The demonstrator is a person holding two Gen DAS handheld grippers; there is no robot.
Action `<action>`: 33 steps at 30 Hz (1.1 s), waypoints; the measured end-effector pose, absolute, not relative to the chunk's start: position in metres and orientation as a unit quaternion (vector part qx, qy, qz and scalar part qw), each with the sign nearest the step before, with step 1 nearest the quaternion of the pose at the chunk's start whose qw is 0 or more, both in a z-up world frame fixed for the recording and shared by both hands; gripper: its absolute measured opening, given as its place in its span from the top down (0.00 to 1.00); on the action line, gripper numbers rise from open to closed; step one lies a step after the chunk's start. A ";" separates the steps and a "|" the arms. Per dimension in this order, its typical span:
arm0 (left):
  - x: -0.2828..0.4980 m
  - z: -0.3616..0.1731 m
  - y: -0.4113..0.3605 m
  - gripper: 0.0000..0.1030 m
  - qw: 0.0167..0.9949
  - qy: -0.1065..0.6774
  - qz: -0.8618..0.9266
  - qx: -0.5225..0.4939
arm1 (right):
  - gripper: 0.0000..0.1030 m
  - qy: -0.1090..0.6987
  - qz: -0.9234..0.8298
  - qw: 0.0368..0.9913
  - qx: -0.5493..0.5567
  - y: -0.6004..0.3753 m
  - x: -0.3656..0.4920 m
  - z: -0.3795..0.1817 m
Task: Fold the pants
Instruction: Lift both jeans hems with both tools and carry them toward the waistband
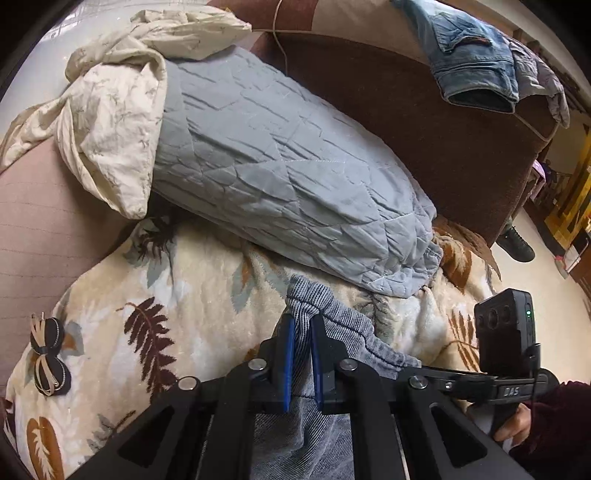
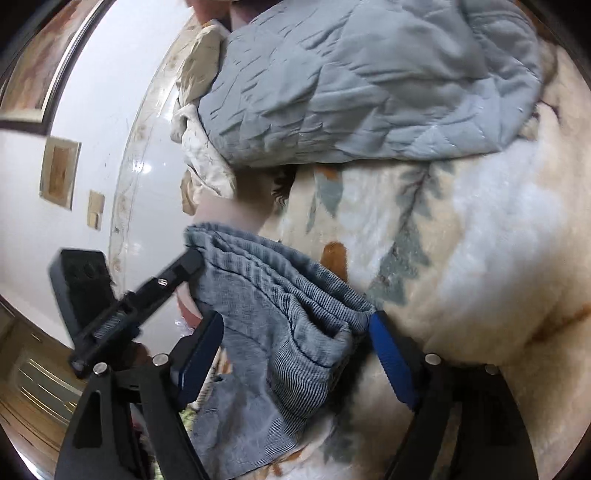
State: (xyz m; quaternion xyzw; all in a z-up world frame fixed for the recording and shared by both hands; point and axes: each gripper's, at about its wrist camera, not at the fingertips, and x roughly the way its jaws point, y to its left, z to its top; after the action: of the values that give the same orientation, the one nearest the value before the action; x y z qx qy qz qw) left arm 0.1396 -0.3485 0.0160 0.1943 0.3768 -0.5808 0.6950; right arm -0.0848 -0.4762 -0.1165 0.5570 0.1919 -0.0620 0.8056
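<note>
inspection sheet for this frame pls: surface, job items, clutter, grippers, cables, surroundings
Surface: bed under a leaf-print blanket, soft and uneven.
Job's things: grey pants, waistband bunched and lifted, not yet folded.
Clutter: quilt rolled across the bed; cream sheet crumpled beside it; hair bow on the blanket; jeans draped over the brown headboard.
Grippers: left gripper shut on the waistband; right gripper open, fingers either side of the bunched waistband.
Cables: thin cord hanging over the headboard.
Surroundings: white wall with framed pictures; shoe on the floor.
</note>
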 end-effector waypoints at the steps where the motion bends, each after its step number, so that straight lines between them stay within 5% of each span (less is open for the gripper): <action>1: 0.139 0.018 -0.348 0.91 0.695 0.376 -0.581 0.195 | 0.21 0.191 -0.062 0.810 0.551 -0.475 -0.084 -0.115; 5: 0.139 0.025 -0.343 0.91 0.698 0.372 -0.580 0.192 | 0.25 0.189 -0.038 0.814 0.548 -0.472 -0.081 -0.113; 8: 0.139 0.029 -0.340 0.91 0.698 0.375 -0.580 0.189 | 0.64 0.200 -0.014 0.799 0.567 -0.475 -0.071 -0.121; 11: 0.136 0.031 -0.338 0.91 0.702 0.370 -0.575 0.198 | 0.76 0.191 -0.005 0.813 0.551 -0.473 -0.073 -0.111; 33: 0.166 0.042 -0.209 0.91 0.744 0.361 -0.553 0.102 | 0.79 0.204 0.075 0.896 0.388 -0.350 -0.045 -0.022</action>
State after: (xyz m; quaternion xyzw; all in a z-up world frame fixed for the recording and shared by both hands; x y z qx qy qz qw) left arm 0.1663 -0.2092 0.0425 0.1023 0.3612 -0.5534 0.7435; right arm -0.0450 -0.3505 -0.0221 0.3883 0.2038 0.0748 0.8956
